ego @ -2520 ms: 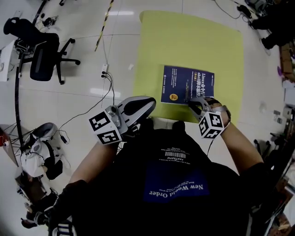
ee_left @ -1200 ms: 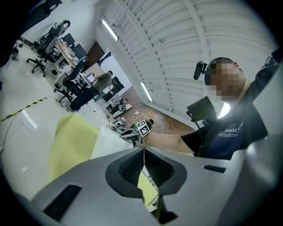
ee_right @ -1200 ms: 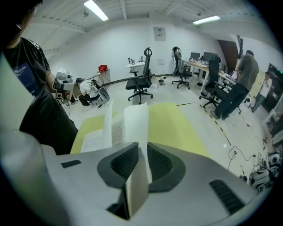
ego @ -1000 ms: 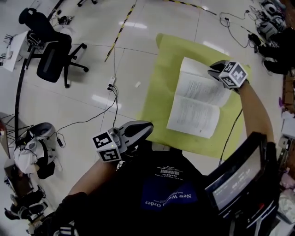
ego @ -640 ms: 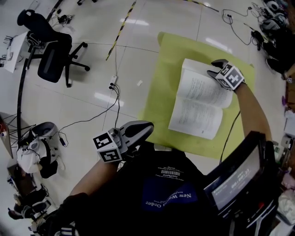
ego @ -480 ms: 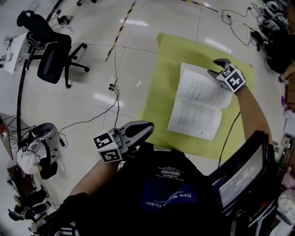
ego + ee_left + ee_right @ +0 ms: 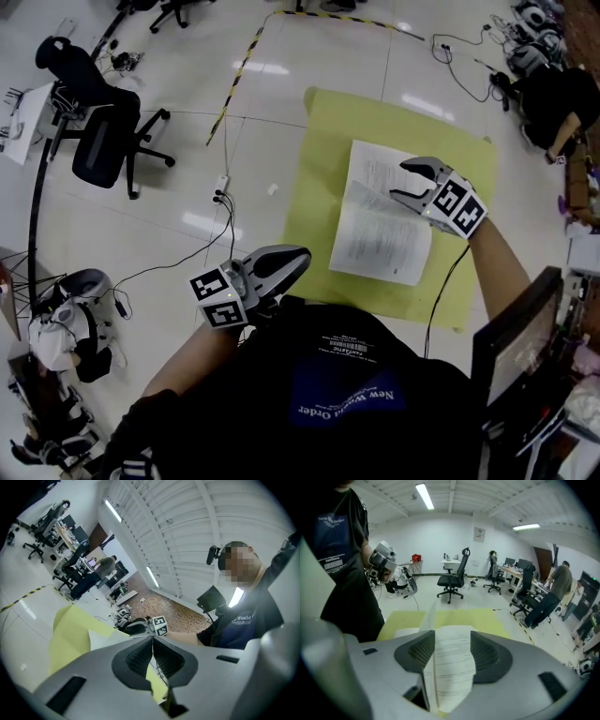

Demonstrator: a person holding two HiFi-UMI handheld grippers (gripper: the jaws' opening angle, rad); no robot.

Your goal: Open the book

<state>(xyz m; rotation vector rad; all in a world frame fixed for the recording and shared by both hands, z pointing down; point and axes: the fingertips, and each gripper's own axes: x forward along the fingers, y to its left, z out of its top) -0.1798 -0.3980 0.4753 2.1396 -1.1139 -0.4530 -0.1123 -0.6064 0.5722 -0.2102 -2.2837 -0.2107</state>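
The book (image 7: 375,234) lies open on the yellow mat (image 7: 323,150), white pages up. My right gripper (image 7: 401,180) hovers over its right half, pointing down at a slant. Its jaws have just been opening and stand wide. In the right gripper view a few curled pages (image 7: 450,667) rise between the pads (image 7: 417,651), and neither pad presses on them. My left gripper (image 7: 298,255) stays near my body, off the mat's near left corner, held level. In the left gripper view its pads (image 7: 140,656) meet with nothing between them; beyond them I see the mat (image 7: 70,634) and the right gripper (image 7: 140,626).
A black office chair (image 7: 98,141) stands at the far left. Cables and a power strip (image 7: 220,202) lie on the white floor left of the mat, with a striped tape line (image 7: 234,80) beyond. A monitor (image 7: 525,347) is at my right. Chairs (image 7: 452,581) and people (image 7: 560,588) fill the room's far side.
The closed blue book now lies open. The right gripper has come back from the far right corner toward the book's middle, risen, and opened its jaws. The left gripper has not moved.
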